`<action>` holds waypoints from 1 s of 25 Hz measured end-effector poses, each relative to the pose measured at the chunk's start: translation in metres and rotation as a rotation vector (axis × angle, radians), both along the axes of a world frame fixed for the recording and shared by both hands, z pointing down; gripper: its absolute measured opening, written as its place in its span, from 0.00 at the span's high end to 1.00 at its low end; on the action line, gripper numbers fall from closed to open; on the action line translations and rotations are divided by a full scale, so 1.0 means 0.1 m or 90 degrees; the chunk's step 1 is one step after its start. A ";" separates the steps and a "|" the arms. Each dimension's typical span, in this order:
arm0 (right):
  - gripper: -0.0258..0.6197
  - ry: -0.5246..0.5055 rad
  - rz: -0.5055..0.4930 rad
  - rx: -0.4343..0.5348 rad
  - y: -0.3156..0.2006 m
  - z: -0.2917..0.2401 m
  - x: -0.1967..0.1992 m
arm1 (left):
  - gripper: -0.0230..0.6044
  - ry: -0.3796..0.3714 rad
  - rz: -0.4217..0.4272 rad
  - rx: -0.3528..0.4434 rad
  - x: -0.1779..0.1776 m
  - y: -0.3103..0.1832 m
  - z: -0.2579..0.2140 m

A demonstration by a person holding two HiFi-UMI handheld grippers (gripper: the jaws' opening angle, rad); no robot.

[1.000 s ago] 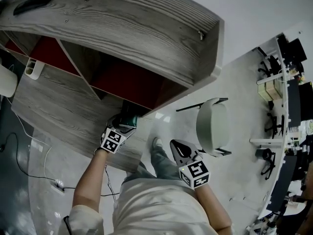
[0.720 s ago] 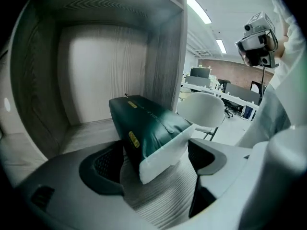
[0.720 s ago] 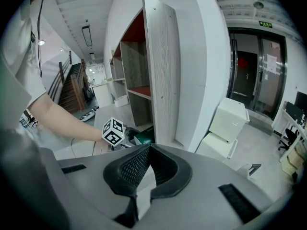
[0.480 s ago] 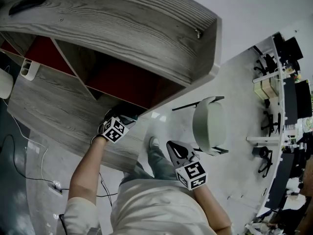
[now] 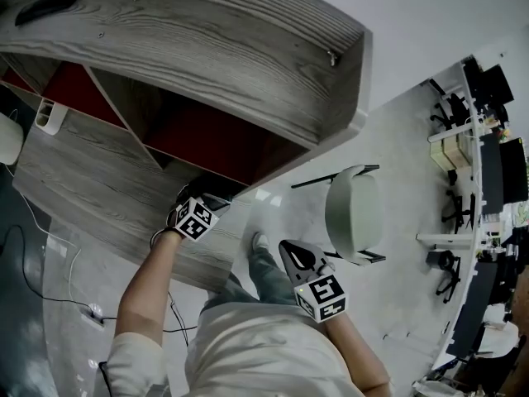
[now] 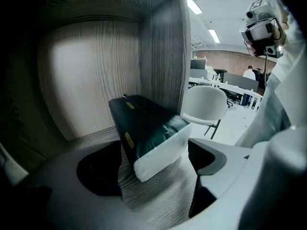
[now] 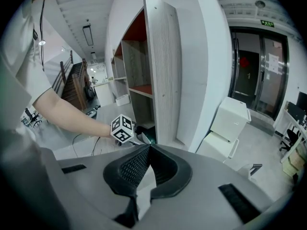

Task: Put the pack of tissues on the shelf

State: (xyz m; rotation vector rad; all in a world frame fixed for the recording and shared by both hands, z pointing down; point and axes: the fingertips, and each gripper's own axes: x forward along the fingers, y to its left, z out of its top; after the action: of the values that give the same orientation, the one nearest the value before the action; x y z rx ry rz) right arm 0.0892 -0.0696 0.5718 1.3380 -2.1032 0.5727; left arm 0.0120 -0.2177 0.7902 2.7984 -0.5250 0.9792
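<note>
Head view: left tongs (image 5: 208,197) unmoved, apart around tissue pack (image 6: 148,128); right tongs (image 5: 288,248) together.

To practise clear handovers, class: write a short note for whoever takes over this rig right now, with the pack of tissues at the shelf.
Left tool: reaches into a compartment of the shelf, jaws either side of the near end of the pack of tissues. I cannot tell whether they press it.
Right tool: jaws together, empty, held away from the shelf.
Pack: tilted, inside the compartment, over its board.
Done: pack brought into the shelf.
To do: check that it rests on the board, open the left tool, draw it out.
</note>
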 end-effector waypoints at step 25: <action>0.92 -0.136 -0.255 0.103 -0.52 -0.67 -0.78 | 0.94 0.165 -0.486 0.078 -1.66 0.96 -2.13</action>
State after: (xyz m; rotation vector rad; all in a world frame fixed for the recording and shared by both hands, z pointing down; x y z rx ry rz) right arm 0.0109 -0.1217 0.5044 0.9242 -2.5511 0.3941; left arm -0.1538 -0.1221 0.5774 2.3933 -1.4826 0.4208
